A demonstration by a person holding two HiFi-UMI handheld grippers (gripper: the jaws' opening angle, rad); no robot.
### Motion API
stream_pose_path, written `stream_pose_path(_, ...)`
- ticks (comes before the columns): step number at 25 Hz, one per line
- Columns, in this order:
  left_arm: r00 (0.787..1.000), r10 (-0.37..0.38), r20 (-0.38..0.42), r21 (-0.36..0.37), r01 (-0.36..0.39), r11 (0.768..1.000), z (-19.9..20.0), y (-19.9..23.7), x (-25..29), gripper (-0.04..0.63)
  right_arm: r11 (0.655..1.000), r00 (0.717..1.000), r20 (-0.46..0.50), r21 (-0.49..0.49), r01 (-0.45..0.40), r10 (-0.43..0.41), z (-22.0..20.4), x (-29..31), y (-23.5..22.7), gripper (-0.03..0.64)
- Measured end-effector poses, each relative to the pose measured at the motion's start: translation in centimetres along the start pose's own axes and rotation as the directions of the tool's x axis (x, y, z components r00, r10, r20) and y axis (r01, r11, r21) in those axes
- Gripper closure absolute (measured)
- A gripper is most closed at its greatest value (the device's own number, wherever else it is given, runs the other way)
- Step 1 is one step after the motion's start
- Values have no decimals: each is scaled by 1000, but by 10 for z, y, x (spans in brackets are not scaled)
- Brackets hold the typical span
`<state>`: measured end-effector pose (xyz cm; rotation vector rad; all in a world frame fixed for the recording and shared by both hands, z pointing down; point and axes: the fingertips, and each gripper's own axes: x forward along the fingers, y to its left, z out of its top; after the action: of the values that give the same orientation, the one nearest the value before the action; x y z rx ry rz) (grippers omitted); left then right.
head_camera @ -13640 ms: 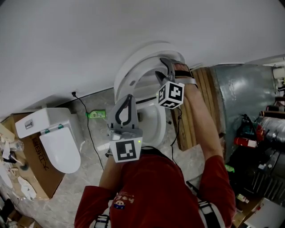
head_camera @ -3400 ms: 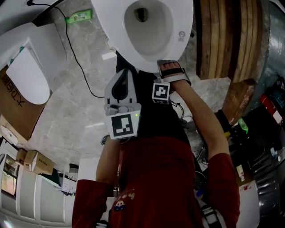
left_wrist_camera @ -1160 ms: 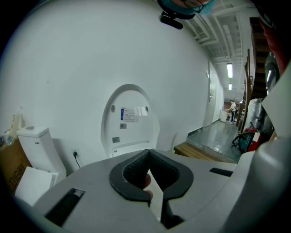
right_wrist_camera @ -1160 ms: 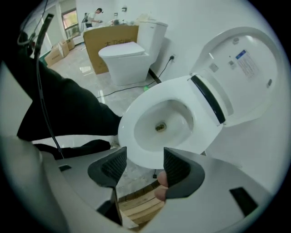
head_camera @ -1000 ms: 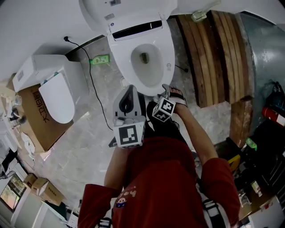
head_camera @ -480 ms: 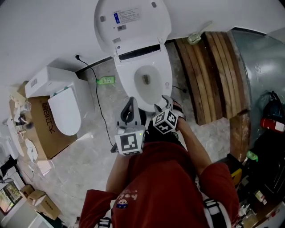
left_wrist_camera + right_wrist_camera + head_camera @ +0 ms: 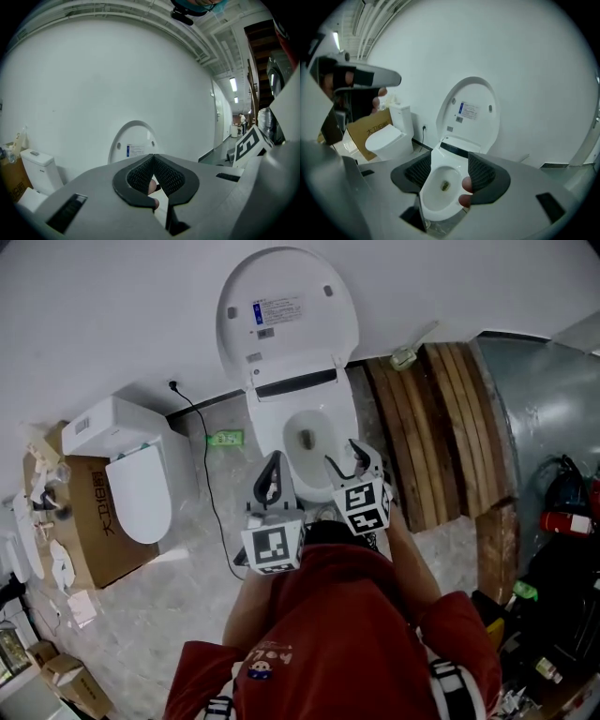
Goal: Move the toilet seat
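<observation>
In the head view a white toilet stands against the wall with its lid [image 7: 286, 324] upright, a label on the lid's inner face. The seat ring [image 7: 349, 423] lies flat on the bowl [image 7: 309, 439]. My left gripper [image 7: 273, 457] hovers over the bowl's front left, shut and empty. My right gripper [image 7: 340, 454] hangs open over the front right rim, touching nothing. In the left gripper view the left gripper [image 7: 153, 156] has its tips together, with the lid [image 7: 136, 145] behind. The right gripper [image 7: 449, 161] frames the bowl [image 7: 443, 185] between its spread jaws in its own view.
A second white toilet [image 7: 136, 484] sits beside a cardboard box [image 7: 80, 521] at the left. A black cable [image 7: 202, 474] and a green power strip [image 7: 225, 438] lie on the tiled floor. Wooden planks [image 7: 436, 427] and a grey metal surface [image 7: 544, 399] are at the right.
The right gripper has come away from the seat's front rim and now stands open just above it. Both grippers drew back, and the head view rose to show the whole raised lid.
</observation>
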<state>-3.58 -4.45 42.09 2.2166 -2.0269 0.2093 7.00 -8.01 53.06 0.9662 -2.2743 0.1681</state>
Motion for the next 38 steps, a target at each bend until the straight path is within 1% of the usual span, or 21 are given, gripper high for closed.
stream_pose_path(2,1000,12,15,-14,-11,1000,6,2,2,584,1000,999,52,30,9,-11,20,-9,-6,371)
stream_pose_path(4,1000,16,20,-12,-16,1000,13,3,4,584,999,994,105,44,20,-24,39,-20,-13,371)
stream_pose_path(7,999,25,48,-16,-24,1000,30,6,8,584,997,979,195,66,40,-52,70,-40,-26,371)
stream_pose_path(11,994,51,98,-17,-49,999,57,11,10,584,993,948,304,89,71,-96,108,-66,-43,371)
stream_pose_path(14,988,62,143,-22,-60,998,75,9,10,584,990,919,370,95,106,-134,125,-85,-56,371)
stream_pose_path(16,985,60,163,-3,-60,998,83,9,9,583,986,898,408,109,128,-162,134,-93,-64,371)
stream_pose_path(18,982,61,178,1,-62,998,89,8,8,583,981,880,437,127,146,-188,138,-100,-70,371)
stream_pose_path(20,980,64,190,-13,-63,998,94,7,6,584,978,861,465,136,161,-206,142,-108,-73,371)
stream_pose_path(22,977,65,201,-13,-64,998,98,7,3,583,975,839,497,132,179,-221,147,-117,-74,371)
stream_pose_path(25,972,67,226,-30,-62,998,104,5,-1,583,971,814,530,132,200,-239,153,-127,-74,371)
stream_pose_path(27,970,65,234,-27,-61,998,108,4,-4,583,970,797,553,130,204,-242,157,-133,-74,373)
stream_pose_path(30,971,55,232,30,-64,998,109,4,-6,583,973,786,575,104,206,-228,160,-137,-72,381)
stream_pose_path(31,971,51,235,35,-61,998,110,3,-7,583,974,783,581,88,210,-222,161,-138,-70,387)
stream_pose_path(34,971,51,233,23,-57,998,111,1,-9,583,973,775,593,75,218,-219,161,-143,-65,427)
stream_pose_path(38,969,40,244,7,-43,999,112,-2,-11,583,978,756,621,102,183,-206,165,-150,-58,485)
